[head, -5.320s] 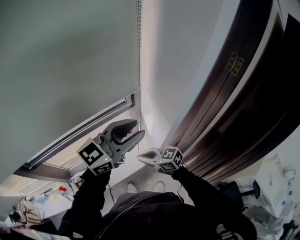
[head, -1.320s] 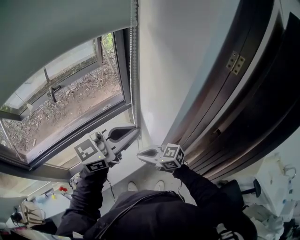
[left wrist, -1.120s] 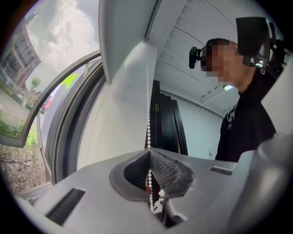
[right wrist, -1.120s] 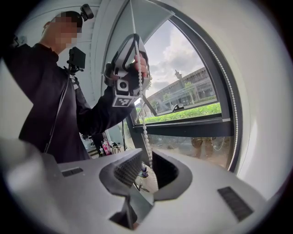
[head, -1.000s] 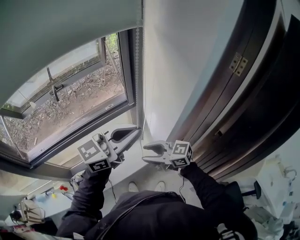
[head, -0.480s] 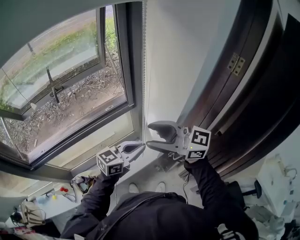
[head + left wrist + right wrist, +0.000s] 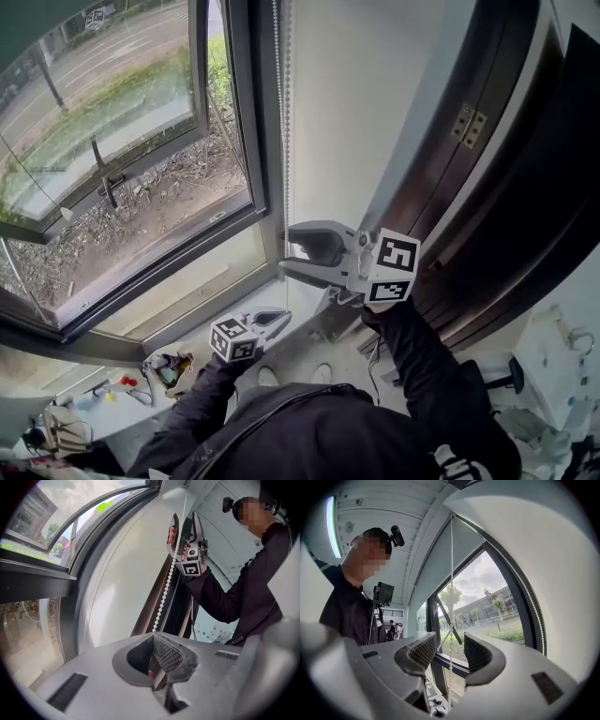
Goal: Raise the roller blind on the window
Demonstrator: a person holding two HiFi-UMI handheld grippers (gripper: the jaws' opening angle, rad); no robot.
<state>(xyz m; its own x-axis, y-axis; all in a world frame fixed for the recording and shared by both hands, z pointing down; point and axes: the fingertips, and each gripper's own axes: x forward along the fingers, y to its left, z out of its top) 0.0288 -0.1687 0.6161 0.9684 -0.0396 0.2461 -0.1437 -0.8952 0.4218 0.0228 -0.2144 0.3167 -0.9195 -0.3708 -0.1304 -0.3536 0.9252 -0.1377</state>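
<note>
We see one window (image 7: pixel 141 169), its one roller blind (image 7: pixel 28 14) up near the top, and one bead chain (image 7: pixel 285 141) hanging beside the frame. Of our two grippers, the right gripper (image 7: pixel 286 249), higher, has been closing, jaws apart around the chain without pressing it. The left gripper (image 7: pixel 281 319), lower, is clenched on the chain.

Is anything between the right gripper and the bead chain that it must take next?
Nothing visible. The bead chain hangs in the gap of the right gripper, whose jaws have just been closing but do not press it yet. Lower down, the left gripper is shut on it.
</note>
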